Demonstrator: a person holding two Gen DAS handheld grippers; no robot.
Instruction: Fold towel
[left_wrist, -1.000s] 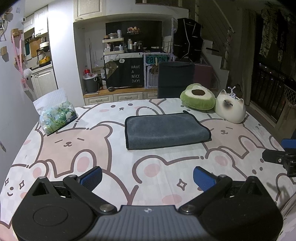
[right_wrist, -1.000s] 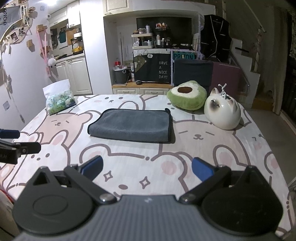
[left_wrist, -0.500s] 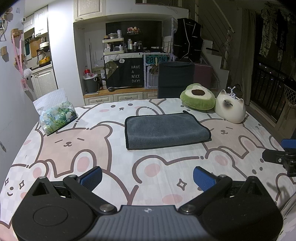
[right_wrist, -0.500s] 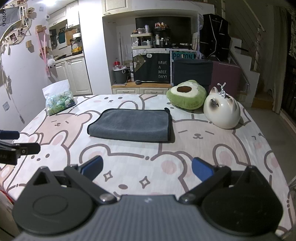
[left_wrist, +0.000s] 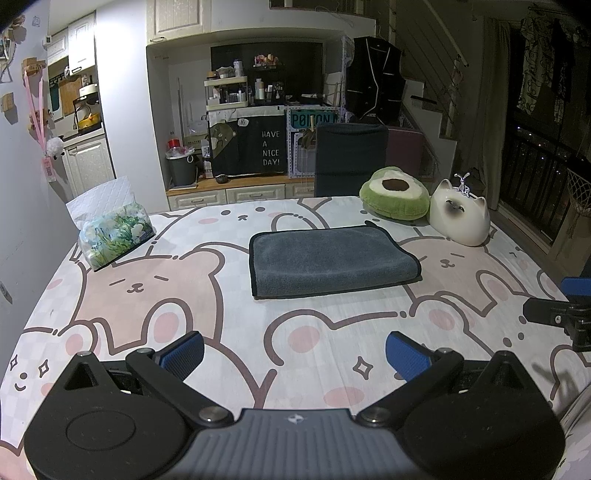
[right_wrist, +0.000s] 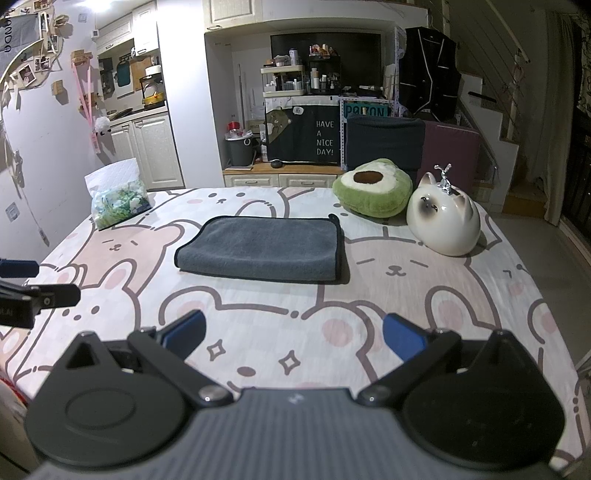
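Folded grey terry towel with black trim (left_wrist: 330, 260) lying flat at mid-table on the bear-print tablecloth (left_wrist: 147, 295), well apart from both tools. Left gripper (left_wrist: 294, 350) held low at the near edge, blue-padded fingers (left_wrist: 183, 352) spread wide, nothing between them. Right gripper (right_wrist: 293, 341) likewise at the near edge, fingers (right_wrist: 402, 338) apart and empty.

Judged state: towel already doubled over, one further fold possibly remaining, or the task near complete; not determinable from these views.

Orientation: long axis running left to right across the table. Rounded fold edge apparently along the near long side; small hanging loop (right_wrist: 334, 218) at the far right corner.

Procedure for a further fold, as advice only:
- Approach the two corners of one short side, one gripper per corner.
- Pinch all layers together, not the top layer alone.
- Lift just clear of the cloth, carry across along the long axis, align trim on trim, then release.

Hazards: green avocado-shaped plush cushion (left_wrist: 393, 197) and white ceramic cat figure (left_wrist: 460, 218) near the far right corner; floral tissue pack (left_wrist: 114, 236) far left.
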